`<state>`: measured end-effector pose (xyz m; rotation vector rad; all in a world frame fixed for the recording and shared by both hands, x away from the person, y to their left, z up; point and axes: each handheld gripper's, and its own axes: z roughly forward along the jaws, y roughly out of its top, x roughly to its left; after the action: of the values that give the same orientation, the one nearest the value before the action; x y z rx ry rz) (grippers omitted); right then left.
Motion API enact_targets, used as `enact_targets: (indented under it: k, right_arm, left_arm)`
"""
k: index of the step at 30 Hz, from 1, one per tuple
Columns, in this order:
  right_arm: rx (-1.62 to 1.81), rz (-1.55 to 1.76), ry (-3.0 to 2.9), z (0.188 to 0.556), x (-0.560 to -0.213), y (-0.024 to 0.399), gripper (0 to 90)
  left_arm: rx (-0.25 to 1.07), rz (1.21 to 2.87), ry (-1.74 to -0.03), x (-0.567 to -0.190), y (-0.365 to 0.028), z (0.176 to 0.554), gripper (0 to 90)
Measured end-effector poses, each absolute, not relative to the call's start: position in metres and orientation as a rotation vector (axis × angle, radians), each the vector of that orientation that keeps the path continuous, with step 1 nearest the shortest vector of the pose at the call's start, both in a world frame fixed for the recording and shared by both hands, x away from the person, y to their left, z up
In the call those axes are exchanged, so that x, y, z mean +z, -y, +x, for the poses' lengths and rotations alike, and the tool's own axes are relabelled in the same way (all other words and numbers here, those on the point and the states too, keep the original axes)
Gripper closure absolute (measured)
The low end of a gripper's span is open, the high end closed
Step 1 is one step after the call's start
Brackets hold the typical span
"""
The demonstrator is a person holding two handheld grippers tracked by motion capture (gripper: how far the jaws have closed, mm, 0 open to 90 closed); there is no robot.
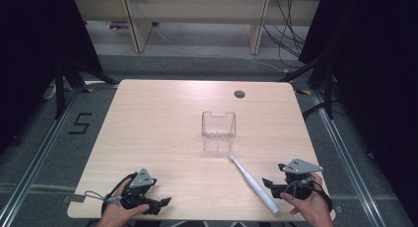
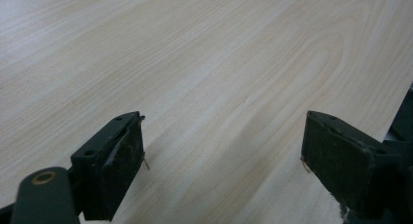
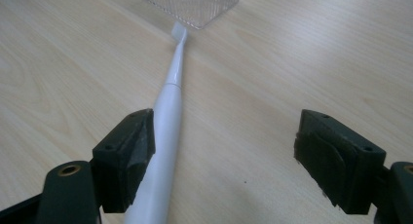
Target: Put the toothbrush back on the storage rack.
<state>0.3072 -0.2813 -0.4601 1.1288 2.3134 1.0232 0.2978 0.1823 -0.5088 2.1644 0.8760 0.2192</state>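
A white electric toothbrush [image 1: 251, 182] lies flat on the wooden table [image 1: 162, 123], its head pointing toward a clear plastic container [image 1: 218, 131] that stands near the table's middle. My right gripper [image 1: 269, 186] rests at the front right, just right of the toothbrush handle, and is open. In the right gripper view the toothbrush [image 3: 170, 102] runs along the inner face of the left jaw up to the container [image 3: 195, 5]; my right gripper [image 3: 224, 131] has its jaws wide apart and not pressing on it. My left gripper [image 1: 160, 192] sits at the front left. In its own view the left gripper [image 2: 224, 136] is open over bare wood.
A round cable hole [image 1: 239, 94] sits near the table's far edge. Beyond the table are a grey floor with a "5" mark [image 1: 79, 123], wooden furniture legs [image 1: 256, 29] and loose cables. Dark curtains close both sides.
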Motion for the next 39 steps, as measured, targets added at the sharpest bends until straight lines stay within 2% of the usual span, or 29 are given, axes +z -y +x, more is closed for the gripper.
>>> enact_targets:
  k: [11, 25, 39]
  right_arm:
    - [0.961, 1.087, -2.398, 0.314, -0.448, 0.257, 24.3]
    - [0.889, 1.008, -2.493, 0.320, -0.451, 0.238, 27.4]
    - [0.769, 0.955, -2.575, 0.331, -0.461, 0.225, 38.6]
  left_arm:
    - [0.221, 2.164, -0.878, -0.509, -0.183, 0.298, 14.9]
    - [0.230, 2.168, -0.874, -0.509, -0.183, 0.299, 14.9]
    - [0.212, 2.151, -0.875, -0.509, -0.182, 0.297, 14.9]
